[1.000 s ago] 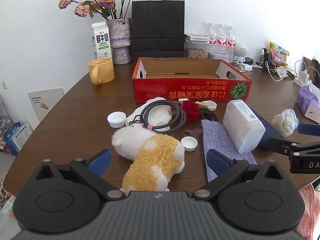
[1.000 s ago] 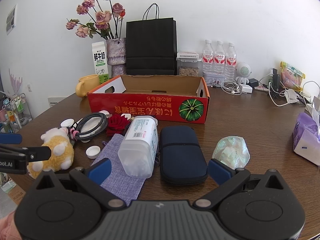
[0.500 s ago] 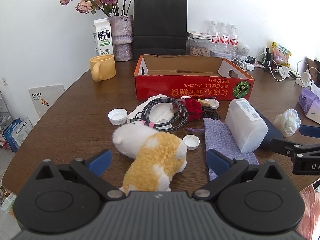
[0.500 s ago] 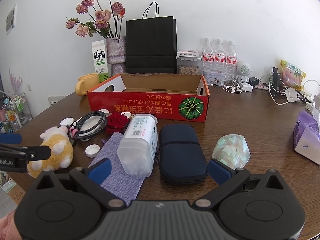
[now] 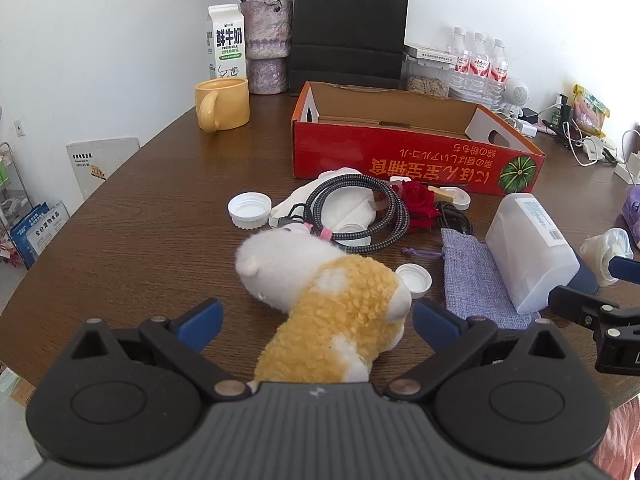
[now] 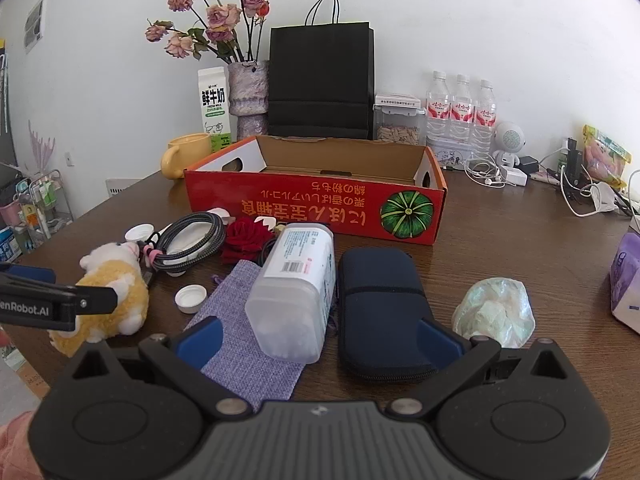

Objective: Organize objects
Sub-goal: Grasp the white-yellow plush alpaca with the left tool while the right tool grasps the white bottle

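Note:
A white and yellow plush toy (image 5: 320, 300) lies on the brown table between the open fingers of my left gripper (image 5: 318, 322), which reaches around its rear without closing. It also shows in the right wrist view (image 6: 110, 284). My right gripper (image 6: 318, 338) is open, low over a clear plastic bottle (image 6: 296, 292) lying on a purple cloth pouch (image 6: 248, 320), beside a dark blue case (image 6: 380, 308). An empty red cardboard box (image 6: 316, 208) stands behind them. A coiled cable (image 5: 360, 212), a red rose (image 5: 418, 204) and white caps (image 5: 249, 208) lie before the box.
A yellow mug (image 5: 222, 104), milk carton (image 5: 225, 44), flower vase (image 5: 268, 52) and black paper bag (image 5: 348, 28) stand at the back. Water bottles (image 6: 462, 112), chargers and cables are at the back right. A crumpled plastic bag (image 6: 496, 312) and purple tissue pack (image 6: 626, 284) lie right.
My left gripper has moved forward, so the plush toy now sits deeper between its open fingers. My right gripper has barely moved.

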### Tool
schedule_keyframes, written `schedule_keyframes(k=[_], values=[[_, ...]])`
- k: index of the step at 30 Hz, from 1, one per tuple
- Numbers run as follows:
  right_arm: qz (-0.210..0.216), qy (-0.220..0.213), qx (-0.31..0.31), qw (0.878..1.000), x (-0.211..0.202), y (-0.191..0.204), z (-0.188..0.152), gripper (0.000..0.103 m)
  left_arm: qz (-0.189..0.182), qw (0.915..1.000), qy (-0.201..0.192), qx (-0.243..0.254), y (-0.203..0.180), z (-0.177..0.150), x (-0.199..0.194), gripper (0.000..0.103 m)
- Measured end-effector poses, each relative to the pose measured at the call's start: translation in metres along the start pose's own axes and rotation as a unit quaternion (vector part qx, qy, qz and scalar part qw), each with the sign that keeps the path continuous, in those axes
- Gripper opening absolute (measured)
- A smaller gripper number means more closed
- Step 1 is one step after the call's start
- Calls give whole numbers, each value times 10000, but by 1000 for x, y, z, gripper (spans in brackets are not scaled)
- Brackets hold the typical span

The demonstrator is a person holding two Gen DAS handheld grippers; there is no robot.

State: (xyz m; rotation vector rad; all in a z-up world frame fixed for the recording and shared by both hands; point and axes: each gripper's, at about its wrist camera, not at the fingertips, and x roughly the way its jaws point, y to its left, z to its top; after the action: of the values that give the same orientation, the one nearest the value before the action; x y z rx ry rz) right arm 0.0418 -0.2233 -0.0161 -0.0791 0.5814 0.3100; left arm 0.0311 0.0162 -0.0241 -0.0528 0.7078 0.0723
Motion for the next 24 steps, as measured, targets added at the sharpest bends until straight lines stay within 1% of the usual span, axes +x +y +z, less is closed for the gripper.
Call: schedule_keyframes(k=[10, 15, 19, 21, 22, 24], values=[[-3, 29, -125, 9999, 25, 6, 13, 103, -73, 9996, 283, 17, -3, -3, 23, 103], [-11, 63, -160, 9999, 35, 7, 15, 103, -92, 9994, 334, -17, -1, -3, 28, 103], [-45, 102, -194, 9997, 43, 8, 17, 103, -291, 9985, 427, -162, 3, -3, 34, 93], [-66, 120, -199, 9997, 47, 8, 18, 103, -338, 9984, 436, -136, 3, -4, 36, 84], [-69, 126, -201, 9997, 48, 9, 18, 103, -329, 9986, 400, -84, 1, -3, 35, 74], [-83, 135, -217, 9996, 50, 10, 18, 103, -313, 9988, 370, -35, 0, -2, 34, 70]])
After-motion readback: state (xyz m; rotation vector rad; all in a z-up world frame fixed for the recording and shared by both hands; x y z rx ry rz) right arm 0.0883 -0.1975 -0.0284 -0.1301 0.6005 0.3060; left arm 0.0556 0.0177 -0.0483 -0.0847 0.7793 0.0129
